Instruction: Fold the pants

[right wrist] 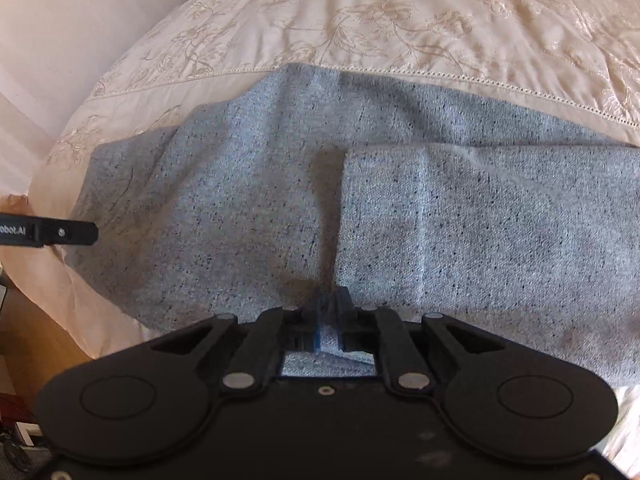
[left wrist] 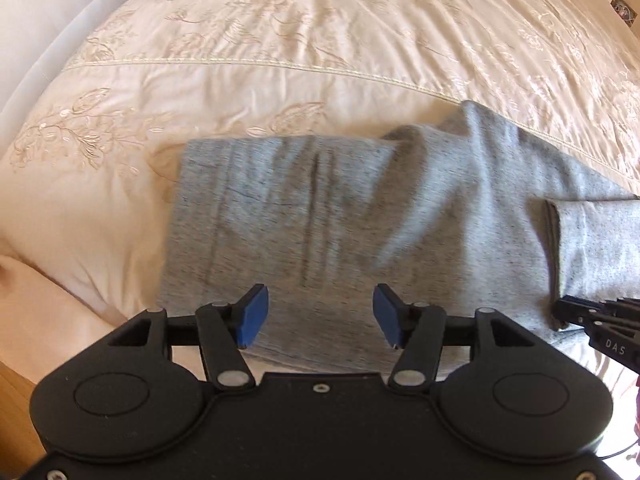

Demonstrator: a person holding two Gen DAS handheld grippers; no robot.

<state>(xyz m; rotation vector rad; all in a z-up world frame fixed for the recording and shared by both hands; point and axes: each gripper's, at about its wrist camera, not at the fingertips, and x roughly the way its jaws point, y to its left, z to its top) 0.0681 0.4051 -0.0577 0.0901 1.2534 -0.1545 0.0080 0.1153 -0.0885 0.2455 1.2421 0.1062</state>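
1. The pants are one pair, heather-grey speckled knit, lying across the cream embroidered bedspread with one leg folded over.
2. Two grippers (black, blue pads): the left gripper gapes wide, empty; the right gripper pinches a fold of the pants.

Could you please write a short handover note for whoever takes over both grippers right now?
Left gripper: open, nothing between its pads, above the pants' left part.
Right gripper: shut on a fold of the grey pants, at their near edge.
Pants lie across the cream bedspread; one flap is already folded over on the right.
Done: a first fold, it seems.
Left: probably carry the held fabric across, flatten it, and finish folding.
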